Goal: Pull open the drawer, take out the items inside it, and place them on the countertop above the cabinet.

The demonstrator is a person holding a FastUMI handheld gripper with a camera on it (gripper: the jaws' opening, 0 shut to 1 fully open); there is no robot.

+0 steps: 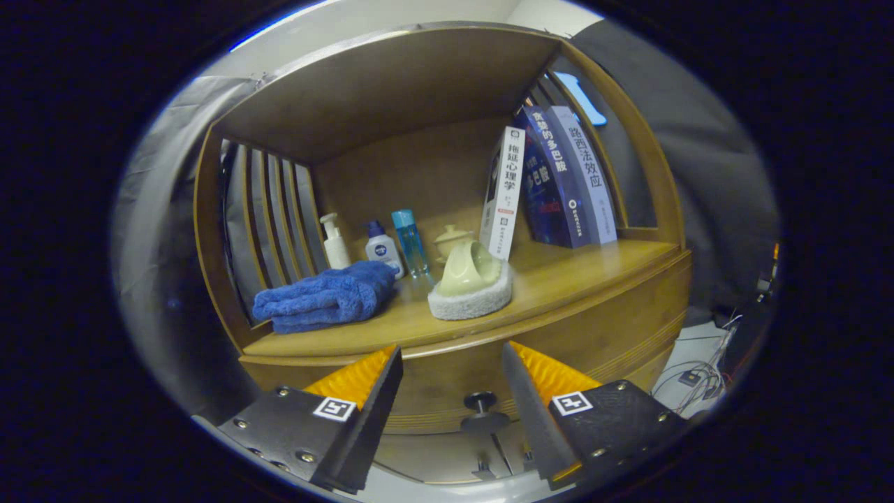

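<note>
Ahead of me: a wooden cabinet [447,209] with an open alcove above and a drawer front below; I face it almost square on.
Cabinet walls: slatted sides left and right of the alcove, a solid back panel behind the things on it.
Counter [559,279]: the flat wooden top over the drawer, where the items must end up; bare room lies on its right part, in front of the books.
Drawer [433,388]: shut as far as I can judge, its front curved and running wide from left to right, just beyond my fingertips.
Books [559,178]: three, leaning upright at the back right of the counter.
Blue towel [325,297]: folded, lying at the left front of the counter.
Pale green teapot [469,269]: tipped on a white pad at the middle front, just above the knob's line.
Bottles [380,244]: three small ones, standing behind the towel.
Hand-held gripper [452,367]: my fingers stand apart, holding nothing.
Drawer knob [480,404]: dark and round on a short stem, low between my fingers, nearer the right one, and a little ahead of the tips.
Key relation: I judge the knob needs me lower and slightly right, then closing from both sides before pulling straight back.
In the way: nothing between my fingers and the knob.
</note>
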